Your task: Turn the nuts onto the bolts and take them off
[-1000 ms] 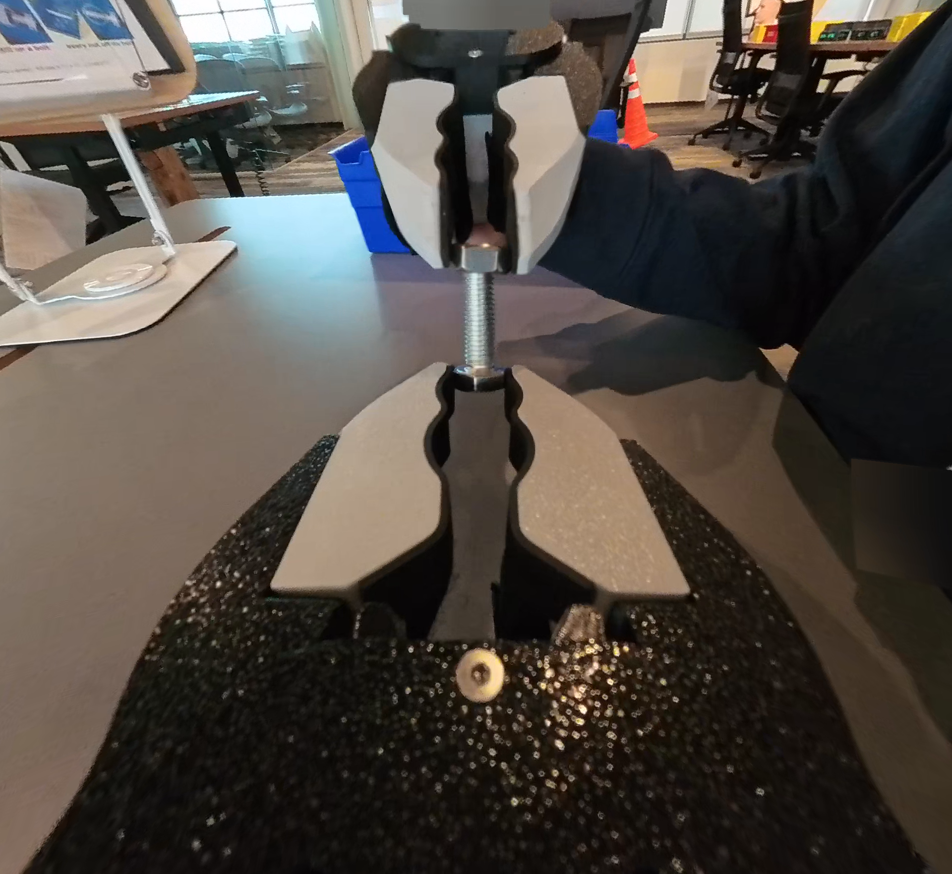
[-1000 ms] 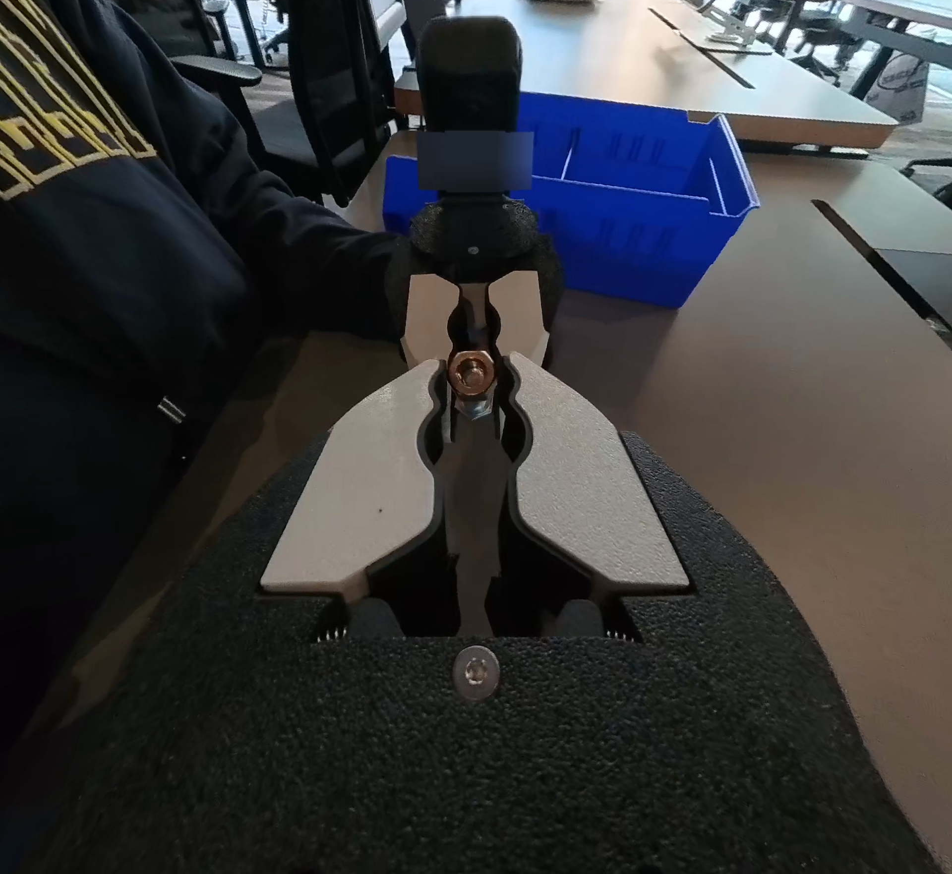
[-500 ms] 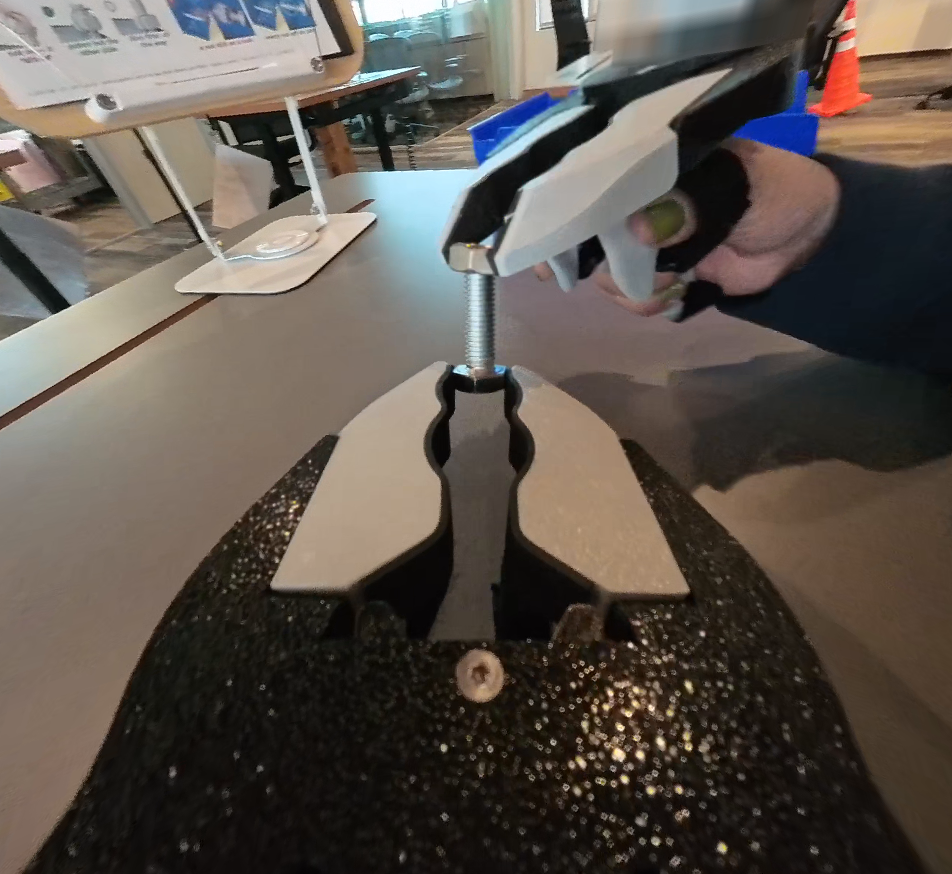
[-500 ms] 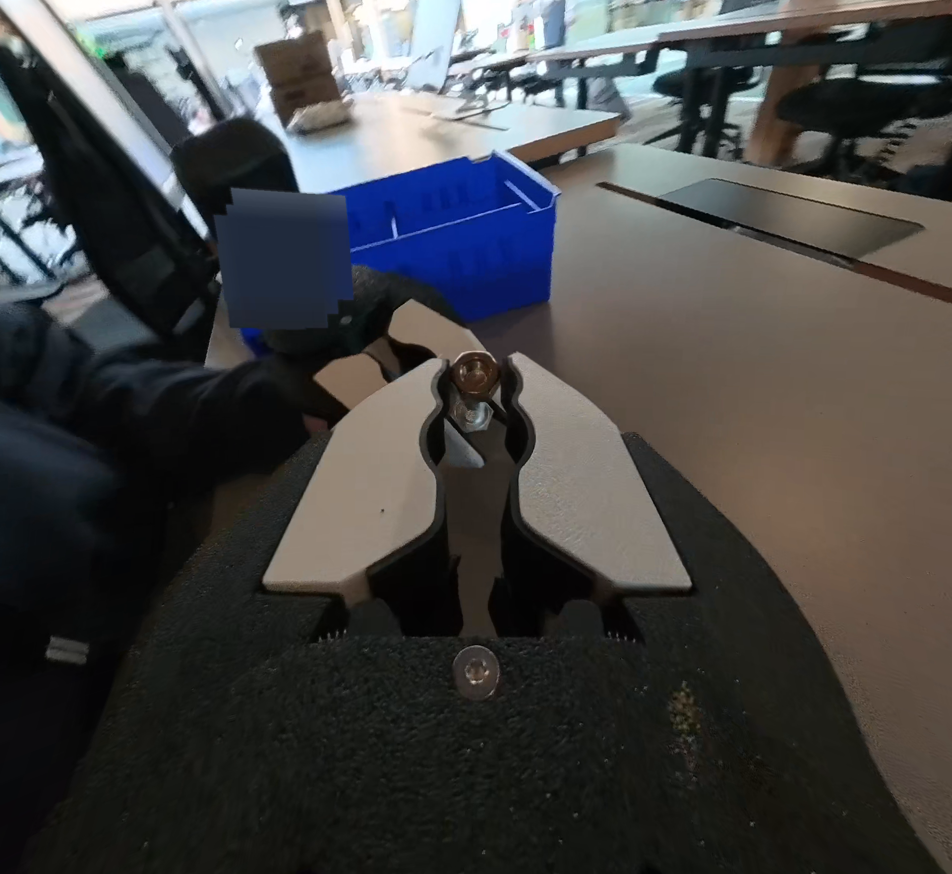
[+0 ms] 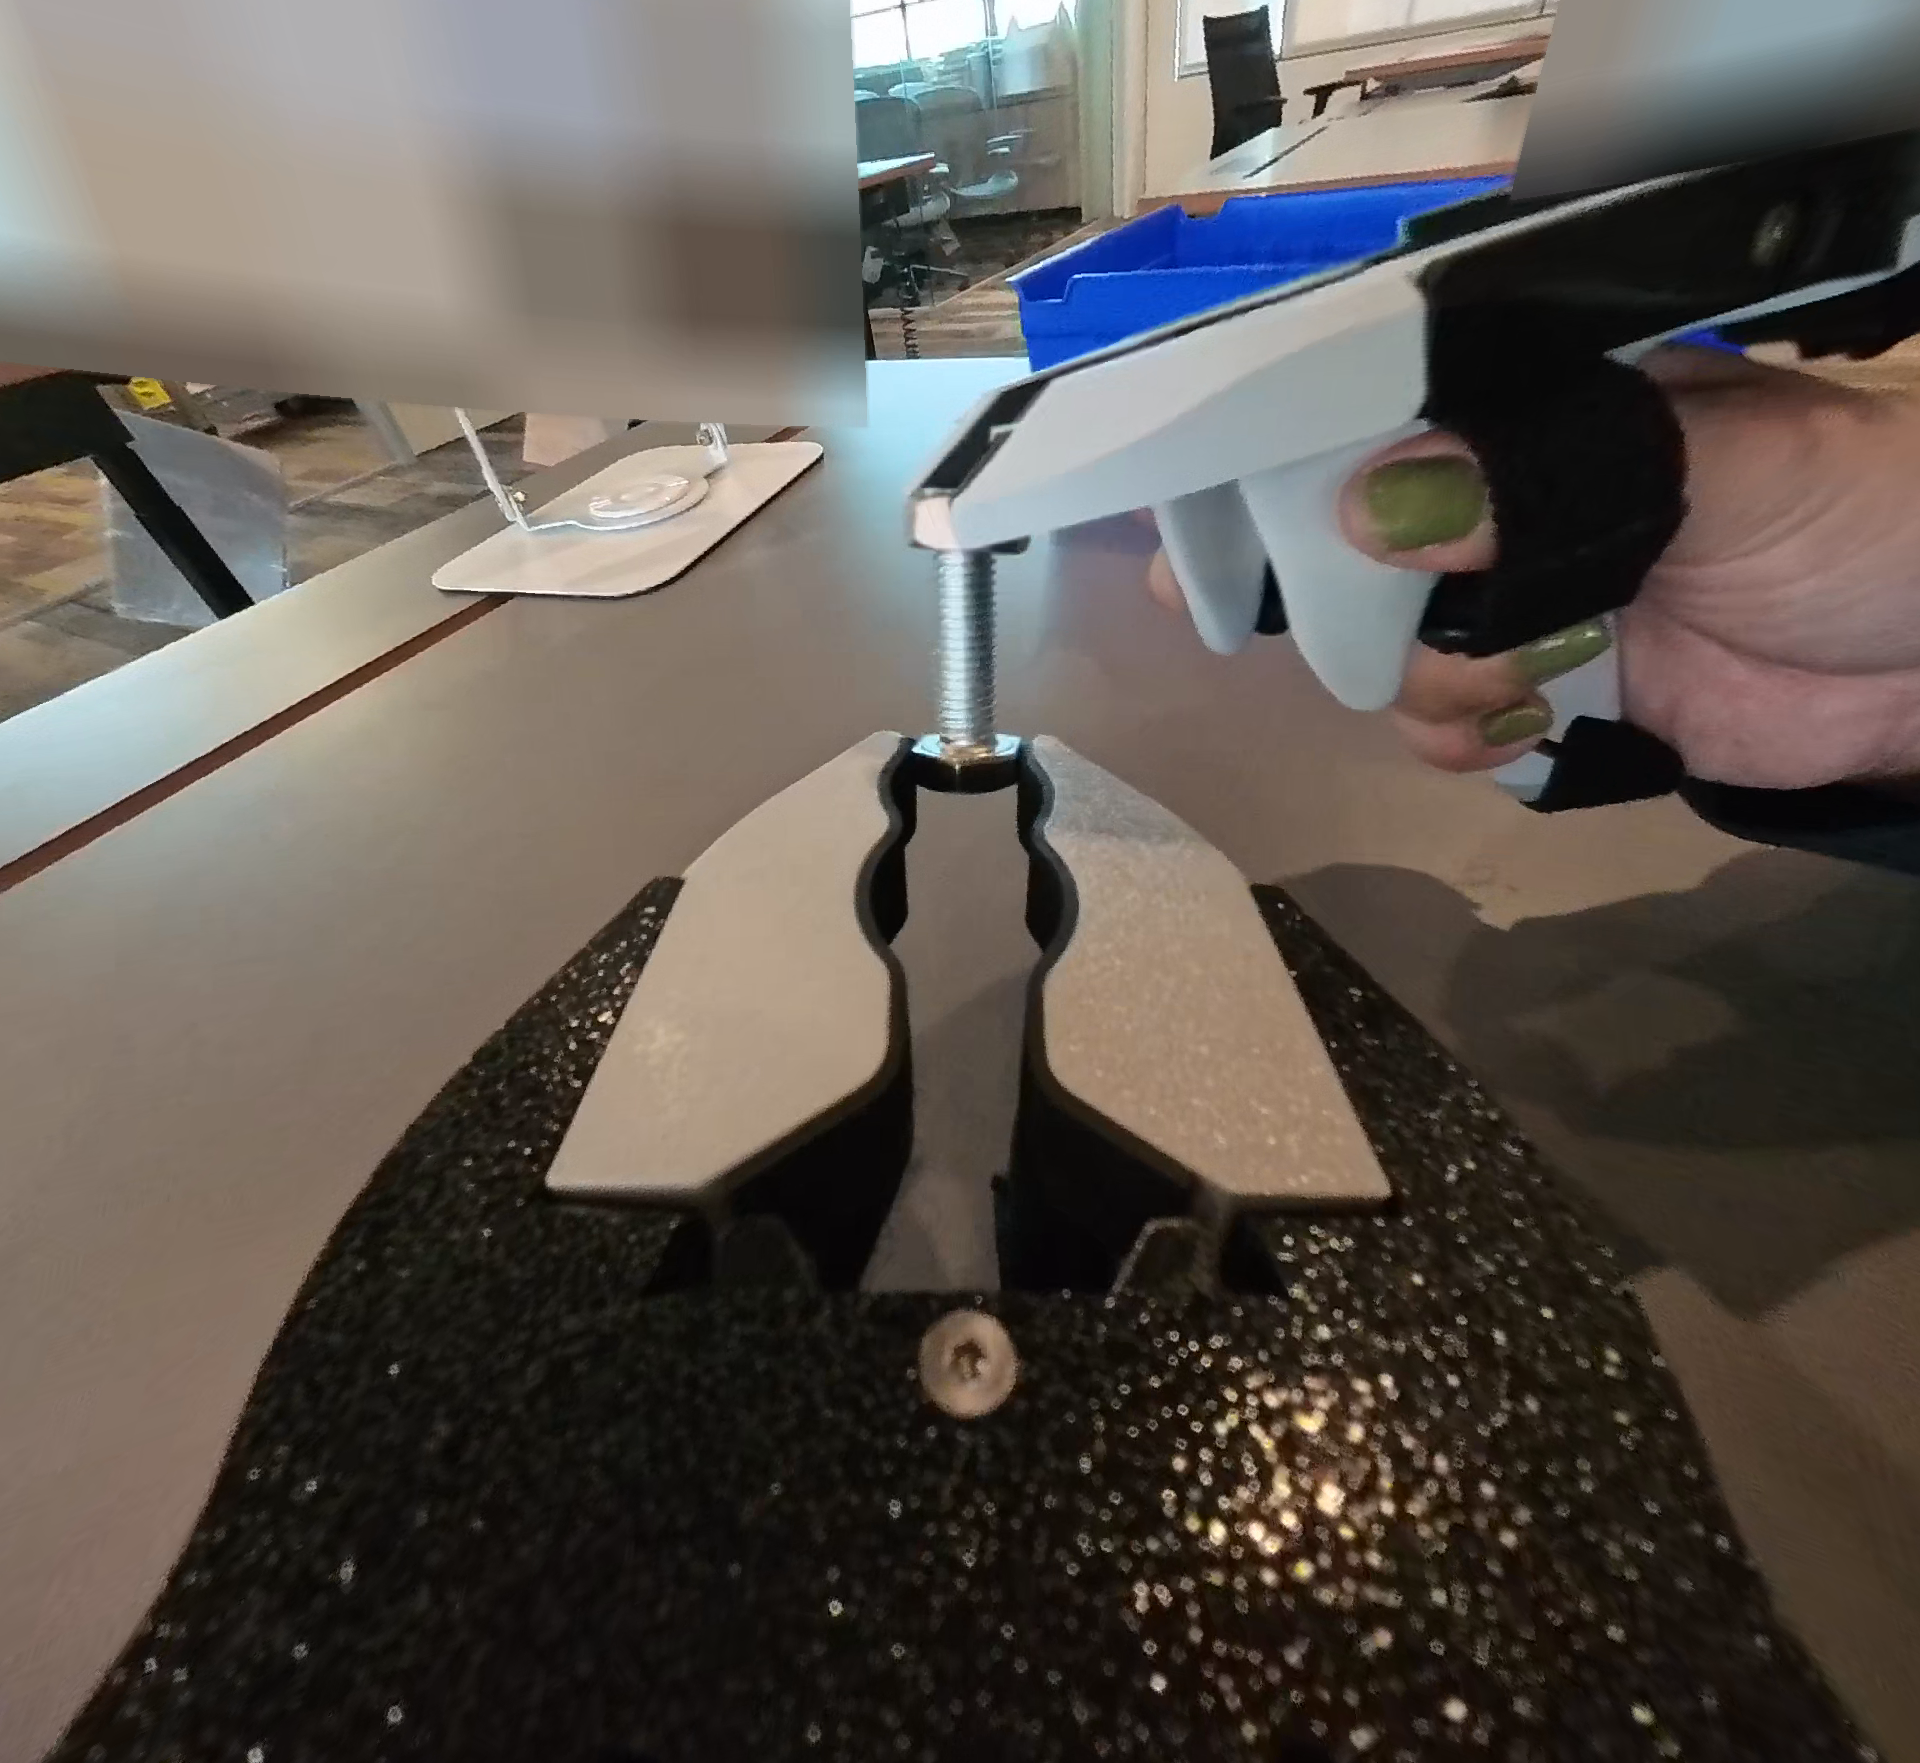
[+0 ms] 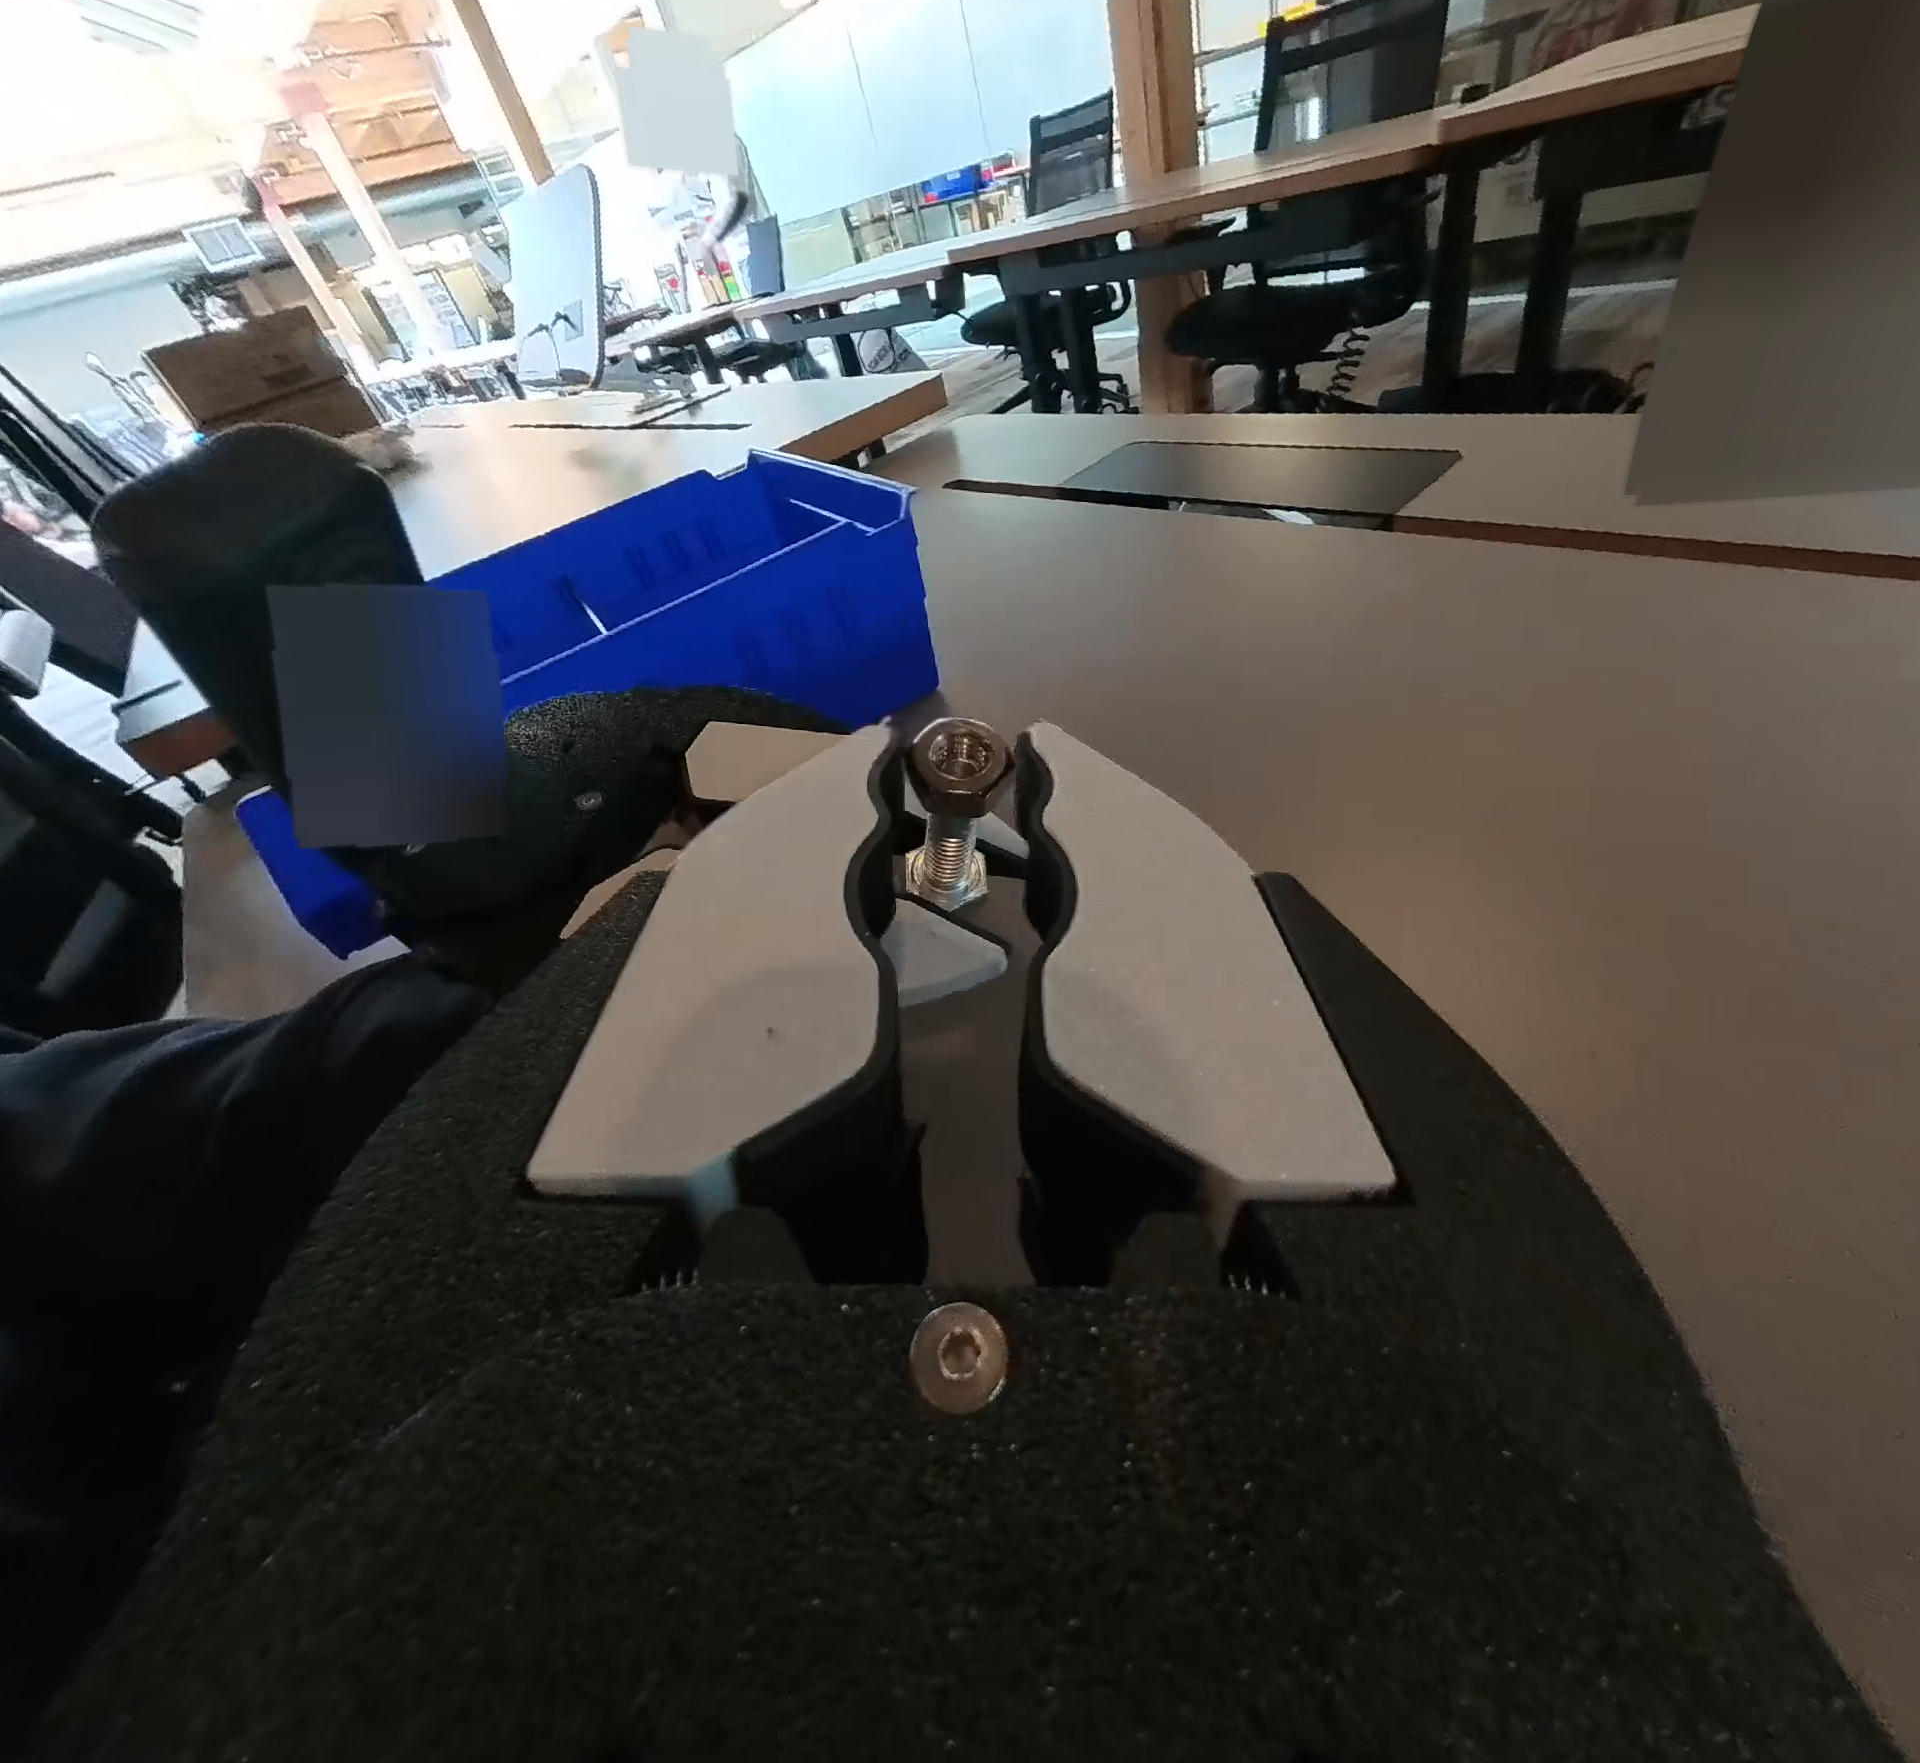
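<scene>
An open-plan office, a grey table (image 5: 312, 934), and one bolt held between two handheld grippers.

Behind the work a blue bin (image 6: 727, 591) stands on the table and a flat stand base (image 5: 634, 518) lies to the left, both well apart from the action. The left gripper (image 5: 961, 763) is clenched on the hex head (image 5: 961, 763) of the bolt (image 5: 966, 653), so that the threaded shank is kept upright and, it is judged, stopped from turning. The right gripper (image 6: 958, 763) is clamped on the nut (image 6: 958, 763) at the shank's free end, its fingers laid crosswise to the bolt so that a twist of the wrist can be passed to the nut. Most of the thread is left bare between nut and head, so the nut is judged to sit at the very tip, either just started or nearly off; which way it is being turned cannot be told.
</scene>
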The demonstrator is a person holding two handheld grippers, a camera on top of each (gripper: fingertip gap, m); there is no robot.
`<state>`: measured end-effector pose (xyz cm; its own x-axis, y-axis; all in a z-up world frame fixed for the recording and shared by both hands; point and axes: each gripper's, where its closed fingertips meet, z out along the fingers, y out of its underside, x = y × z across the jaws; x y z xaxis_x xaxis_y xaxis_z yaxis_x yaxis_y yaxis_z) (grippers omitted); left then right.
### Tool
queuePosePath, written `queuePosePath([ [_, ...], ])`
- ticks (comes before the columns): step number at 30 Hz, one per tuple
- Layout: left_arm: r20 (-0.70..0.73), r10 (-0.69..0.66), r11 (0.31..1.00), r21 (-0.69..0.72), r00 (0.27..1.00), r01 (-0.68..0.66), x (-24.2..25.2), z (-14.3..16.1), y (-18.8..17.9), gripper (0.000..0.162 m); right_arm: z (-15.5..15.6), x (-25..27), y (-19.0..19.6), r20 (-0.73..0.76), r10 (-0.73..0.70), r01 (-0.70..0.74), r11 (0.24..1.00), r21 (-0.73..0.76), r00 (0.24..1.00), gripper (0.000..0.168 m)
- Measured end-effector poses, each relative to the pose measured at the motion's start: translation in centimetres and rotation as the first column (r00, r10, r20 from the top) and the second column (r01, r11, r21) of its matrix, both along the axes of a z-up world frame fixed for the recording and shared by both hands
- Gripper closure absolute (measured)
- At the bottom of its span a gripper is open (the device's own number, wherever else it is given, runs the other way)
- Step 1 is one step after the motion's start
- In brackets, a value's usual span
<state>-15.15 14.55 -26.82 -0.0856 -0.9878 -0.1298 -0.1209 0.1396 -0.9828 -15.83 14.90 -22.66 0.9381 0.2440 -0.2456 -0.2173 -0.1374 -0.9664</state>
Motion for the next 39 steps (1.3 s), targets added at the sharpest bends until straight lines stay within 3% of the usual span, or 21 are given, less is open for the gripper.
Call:
queuePosePath([
  [2,0.004,0.003,1.000,-0.006,1.000,-0.003,-0.1,0.1,0.1,0.144,0.2,0.1,0.0,-0.003,-0.011,0.011,1.000,0.020,1.000,0.114],
  [3,0.010,0.001,1.000,-0.011,1.000,-0.001,-0.1,0.1,0.1,0.144,0.4,0.0,-0.2,0.001,-0.008,0.008,0.999,0.039,1.000,0.112],
  [9,0.017,0.007,0.999,-0.052,1.000,-0.006,-0.2,0.2,0.6,0.144,-0.1,0.2,-0.7,0.076,0.004,-0.010,0.996,0.084,0.997,0.126],
  [17,0.021,0.078,0.994,-0.075,0.997,-0.076,-0.6,0.1,2.3,0.144,-4.2,4.4,-1.6,0.088,0.063,-0.052,0.990,-0.128,0.994,0.135],
  [20,0.031,0.082,0.993,-0.086,0.996,-0.079,-0.7,0.2,2.5,0.144,-6.0,7.2,-2.8,0.143,-0.006,0.039,0.971,-0.234,0.990,0.129],
  [27,0.040,0.056,0.997,-0.051,0.998,-0.054,-0.5,0.3,1.9,0.144,-7.8,12.9,-6.9,0.316,-0.197,0.300,0.899,-0.320,0.928,0.123],
  [34,0.032,0.029,1.000,-0.001,0.999,-0.029,-0.3,0.1,1.1,0.143,-9.5,14.2,-12.0,0.453,-0.215,0.432,0.780,-0.454,0.865,0.116],
  [39,0.030,0.015,1.000,0.005,0.999,-0.015,-0.2,0.1,0.7,0.143,-9.3,16.3,-15.1,0.527,-0.276,0.541,0.709,-0.453,0.804,0.116],
])
